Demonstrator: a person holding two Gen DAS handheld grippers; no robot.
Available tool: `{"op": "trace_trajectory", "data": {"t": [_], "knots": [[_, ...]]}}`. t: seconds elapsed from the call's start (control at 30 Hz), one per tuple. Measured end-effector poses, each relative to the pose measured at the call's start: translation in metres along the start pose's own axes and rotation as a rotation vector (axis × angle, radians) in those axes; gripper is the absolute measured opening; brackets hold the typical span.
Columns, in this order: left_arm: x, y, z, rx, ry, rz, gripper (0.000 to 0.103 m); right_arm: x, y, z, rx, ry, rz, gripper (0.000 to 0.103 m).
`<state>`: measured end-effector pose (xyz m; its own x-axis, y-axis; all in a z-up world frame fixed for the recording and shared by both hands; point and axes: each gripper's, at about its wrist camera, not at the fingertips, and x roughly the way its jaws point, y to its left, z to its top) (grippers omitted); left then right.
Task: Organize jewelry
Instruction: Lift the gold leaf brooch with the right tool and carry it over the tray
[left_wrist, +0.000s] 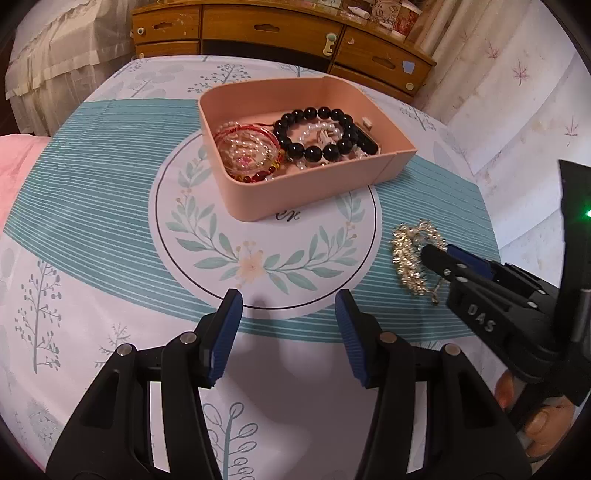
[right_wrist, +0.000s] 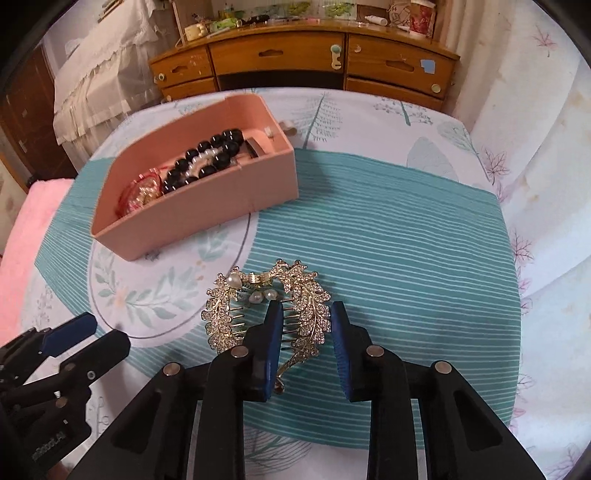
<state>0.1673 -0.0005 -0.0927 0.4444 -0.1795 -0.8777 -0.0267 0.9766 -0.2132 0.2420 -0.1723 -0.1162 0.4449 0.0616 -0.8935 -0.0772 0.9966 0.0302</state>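
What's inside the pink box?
The pink box holds a black bead bracelet, pearl strands and red string bangles. Anything beneath them is hidden.

We see a gold leaf-shaped hair comb (right_wrist: 266, 306) lying flat at five o'clock from the pink box (right_wrist: 207, 206) of bracelets.

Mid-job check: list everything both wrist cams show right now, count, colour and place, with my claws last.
Jewelry box: one, pink, open, on table centre.
Black bead bracelet: one, inside the box.
Pearl strand: white, inside the box; count unclear.
Red cord bracelets: tangled at the box's left end; count unclear.
Hair comb: one, gold leaf shape with pearls, on the tablecloth.
Tablecloth: one, teal-striped floral.
Dresser: one, wooden, behind table.
Left claw: open, empty.
Right claw: open, straddling the comb's right leaf.
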Motion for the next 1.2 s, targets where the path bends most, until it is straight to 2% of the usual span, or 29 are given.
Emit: {"op": "trace_trajectory", "data": {"t": [0.27,0.57,0.63,0.7,0.77,0.87,1.0,1.2], "knots": [[-0.026,0.008,0.010,0.008,-0.047,0.020,0.049,-0.046,0.011,0.007,-0.002,-0.067,0.032,0.026],[-0.071,0.028,0.053,0.016,-0.103,0.007,0.049,-0.101,0.038,0.040,0.002,-0.116,0.097,0.026],[-0.079,0.030,0.064,0.018,-0.114,0.007,0.058,-0.111,0.045,0.055,0.005,-0.127,0.106,0.026],[-0.089,0.034,0.077,0.013,-0.146,0.020,0.086,-0.118,0.051,0.071,0.013,-0.134,0.111,0.026],[-0.096,0.035,0.087,0.008,-0.179,0.038,0.087,-0.121,0.056,0.090,0.026,-0.132,0.120,0.026],[-0.098,0.042,0.102,-0.003,-0.192,0.065,0.088,-0.115,0.064,0.119,0.045,-0.114,0.120,0.026],[-0.082,0.050,0.117,0.005,-0.182,0.108,0.102,-0.085,0.077,0.150,0.060,-0.072,0.091,0.026],[-0.034,0.072,0.128,-0.012,-0.108,0.190,0.102,-0.014,0.098,0.162,0.060,0.032,0.064,0.026]]}}
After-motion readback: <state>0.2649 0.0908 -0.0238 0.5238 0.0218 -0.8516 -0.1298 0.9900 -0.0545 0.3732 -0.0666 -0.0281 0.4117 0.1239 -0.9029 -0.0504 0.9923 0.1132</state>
